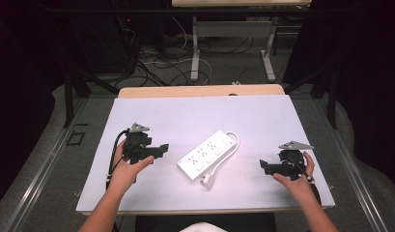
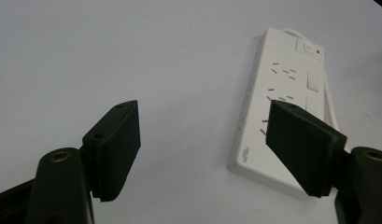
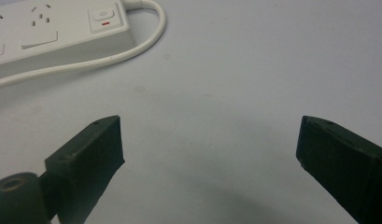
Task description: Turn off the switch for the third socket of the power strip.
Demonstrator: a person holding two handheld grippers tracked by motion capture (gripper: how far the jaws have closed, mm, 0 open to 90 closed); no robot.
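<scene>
Jaws spread wide and empty on both grippers, flanking the power strip before any grasp.

Largest first: the table [image 1: 137, 193], under a white cover, carries a white power strip [image 1: 207, 153] lying diagonally at its middle, its cord [image 1: 232, 145] looping from the far end back along one side to the plug [image 1: 208, 181] near the front edge. Left gripper [image 1: 162, 148] hovers just left of the strip, its pads apart with the strip's near end seen past the right pad [image 2: 300, 144]. Right gripper [image 1: 263, 166] sits well apart on the other side, facing the switch [image 3: 104, 16] end. This looks like the approach step; next, I judge, one gripper must close in on the plug or cord while the other steadies the strip's body.
</scene>
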